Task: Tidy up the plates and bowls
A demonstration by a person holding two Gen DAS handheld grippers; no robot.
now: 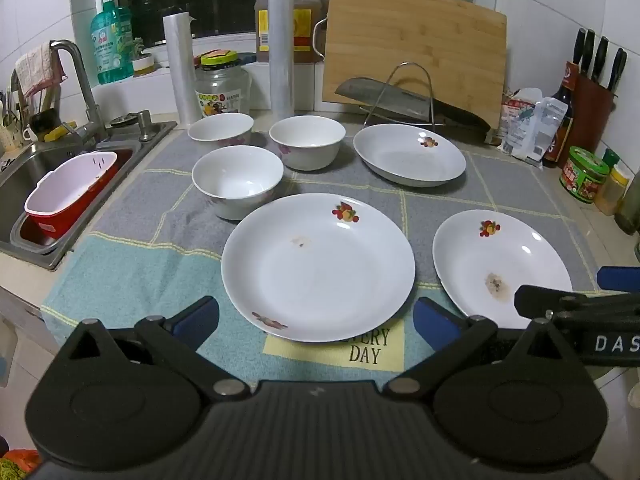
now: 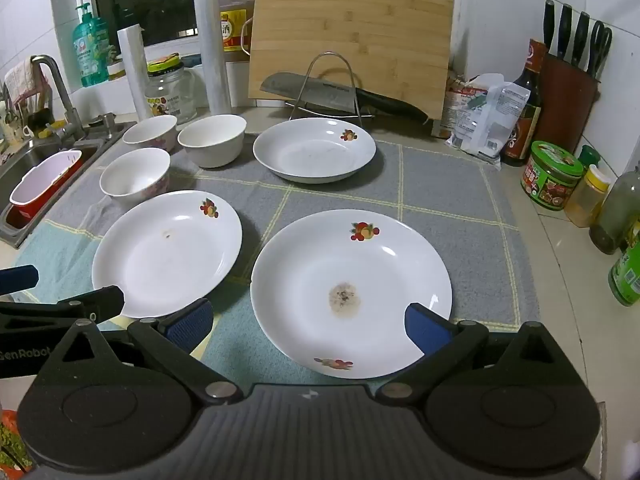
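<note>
Subject items: 3 plates and 3 bowls, all single and unstacked on a grey-and-teal mat (image 1: 132,256). Seen from the left wrist view, plate A (image 1: 318,266) lies at the mat's centre front. Plate B (image 1: 500,264) lies apart from it at 3 o'clock and carries a brown food stain. Plate C (image 1: 410,156) sits at 1 o'clock from plate A, near the back. Plate A also shows a small smudge.

Bowl 1 (image 1: 237,180) stands just beside plate A's rim at 10 o'clock. Bowl 2 (image 1: 221,128) and bowl 3 (image 1: 307,142) stand behind it, side by side at 11 and 12 o'clock. All 3 are upright and look empty.

Left gripper (image 1: 316,320): jaws spread wide, nothing between them, hovering at plate A's near rim, at 6 o'clock. Right gripper (image 2: 308,324): jaws likewise spread, empty, above plate B's near rim; its right pad overlaps the rim in view, but contact cannot be confirmed.

Surroundings: a sink (image 1: 24,168) with a red-and-white basket (image 1: 70,196) at 9 o'clock of the mat; a cutting board (image 1: 412,44) and a cleaver (image 1: 404,102) on a wire stand at 12 o'clock; jars and bottles at 3 o'clock.

Assessment: no item has been grouped; the work stands at its opening step, approach to a first pick. The next move likely calls for lowering 1 gripper over a plate rim, closing across its thin edge, and lifting level. The shallow, glossy rims may slip under a poor pinch.
</note>
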